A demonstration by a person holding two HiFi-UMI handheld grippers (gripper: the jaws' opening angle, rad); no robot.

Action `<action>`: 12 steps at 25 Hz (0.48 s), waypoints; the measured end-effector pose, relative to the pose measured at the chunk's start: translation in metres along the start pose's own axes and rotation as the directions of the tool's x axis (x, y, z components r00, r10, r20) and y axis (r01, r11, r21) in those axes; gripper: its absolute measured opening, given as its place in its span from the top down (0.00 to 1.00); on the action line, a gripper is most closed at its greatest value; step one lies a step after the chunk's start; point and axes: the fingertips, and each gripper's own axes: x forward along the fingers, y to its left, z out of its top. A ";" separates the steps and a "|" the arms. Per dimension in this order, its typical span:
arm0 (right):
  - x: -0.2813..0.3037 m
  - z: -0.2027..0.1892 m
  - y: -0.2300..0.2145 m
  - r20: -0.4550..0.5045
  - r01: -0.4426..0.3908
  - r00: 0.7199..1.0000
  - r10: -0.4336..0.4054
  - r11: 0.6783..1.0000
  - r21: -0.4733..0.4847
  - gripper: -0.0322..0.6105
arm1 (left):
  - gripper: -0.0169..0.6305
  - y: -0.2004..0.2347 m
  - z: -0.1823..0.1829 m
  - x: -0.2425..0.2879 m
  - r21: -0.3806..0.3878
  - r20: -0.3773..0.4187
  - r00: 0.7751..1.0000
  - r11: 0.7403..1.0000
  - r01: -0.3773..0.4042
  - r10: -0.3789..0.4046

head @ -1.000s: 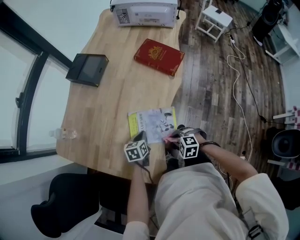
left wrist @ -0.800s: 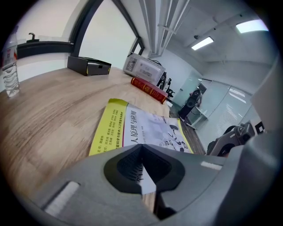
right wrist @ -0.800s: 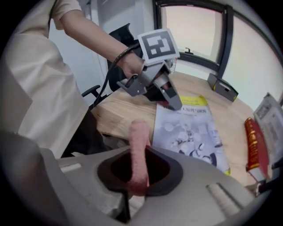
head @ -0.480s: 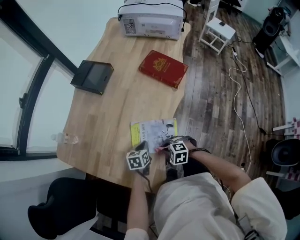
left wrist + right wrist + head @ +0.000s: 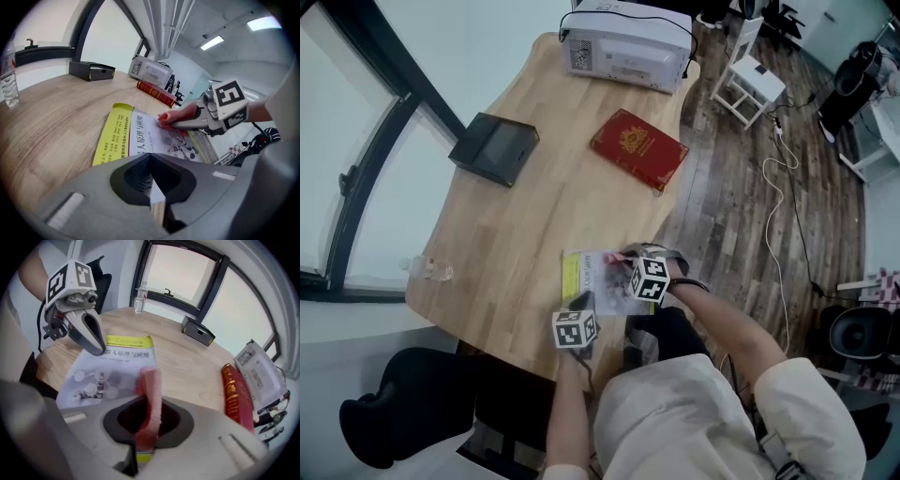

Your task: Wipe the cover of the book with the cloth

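Left gripper: held nearest the person, at the near edge of the desk. Jaws together with only a thin seam between them and nothing held. In the right gripper view its tips sit down on the cover of the book, close to the yellow band. The book lies flat and closed at the near edge of the desk, directly in front of the person. It has a pale grey-white cover with printed figures and a yellow strip along its left side as the head view shows it. Right gripper: just beyond and to the right of the left one, angled down over the book. Jaws closed narrow on a pink cloth, which stands folded between them. In the left gripper view the free end of the cloth meets the cover toward its far right part. A clear water bottle stands at the left edge of the desk, well apart from the book. Further up the desk a red hardback with a gold emblem lies flat near the right edge. A black box sits across from it near the left edge. At the far end sits a white machine with a cable at its back. Beyond the desk, a white stool stands on the wooden floor, where a pale cord trails.
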 end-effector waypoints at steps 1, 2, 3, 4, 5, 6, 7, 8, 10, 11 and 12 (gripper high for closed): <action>0.001 -0.003 -0.012 -0.018 0.017 1.000 -0.018 1.000 -0.010 0.90 | 0.96 -0.001 -0.001 0.000 -0.003 -0.008 1.000 1.000 0.011 -0.011; 0.002 -0.005 -0.023 -0.039 0.044 0.998 -0.045 0.999 -0.018 0.90 | 0.96 -0.001 -0.002 -0.002 -0.006 -0.017 1.000 1.000 0.020 -0.020; 0.001 -0.007 -0.034 -0.053 0.088 0.995 -0.089 0.996 -0.027 0.90 | 0.96 0.001 -0.005 -0.005 -0.007 -0.022 1.000 1.000 0.017 -0.017; -0.001 -0.004 -0.046 -0.052 0.146 0.988 -0.148 0.989 -0.034 0.90 | 0.96 0.006 -0.006 -0.009 -0.005 -0.021 1.000 1.000 0.003 -0.003; -0.004 0.001 -0.056 -0.032 0.201 0.979 -0.202 0.979 -0.038 0.90 | 0.96 0.012 -0.006 -0.012 -0.002 -0.016 1.000 1.000 -0.014 0.014; -0.007 0.009 -0.061 -0.004 0.236 0.972 -0.236 0.971 -0.040 0.90 | 0.96 0.018 -0.006 -0.016 -0.002 -0.012 1.000 1.000 -0.025 0.025; -0.008 0.017 -0.061 0.024 0.246 0.969 -0.246 0.968 -0.046 0.90 | 0.96 0.023 -0.007 -0.018 -0.003 -0.009 0.999 1.000 -0.031 0.030; -0.007 0.023 -0.056 0.040 0.235 0.972 -0.233 0.970 -0.060 0.90 | 0.96 0.026 -0.008 -0.020 -0.009 -0.004 0.999 0.999 -0.033 0.033; 0.004 0.027 -0.036 0.024 0.168 0.986 -0.166 0.980 -0.111 0.90 | 0.96 0.031 -0.009 -0.023 -0.044 0.021 0.999 0.999 -0.029 0.030; 0.011 0.026 -0.025 0.003 0.140 0.990 -0.140 0.982 -0.130 0.90 | 0.96 0.032 -0.009 -0.024 -0.075 0.036 0.999 0.997 -0.022 0.025; 0.016 0.025 -0.018 -0.013 0.135 0.990 -0.138 0.981 -0.142 0.91 | 0.96 0.033 -0.009 -0.024 -0.109 0.046 0.999 0.994 -0.015 0.021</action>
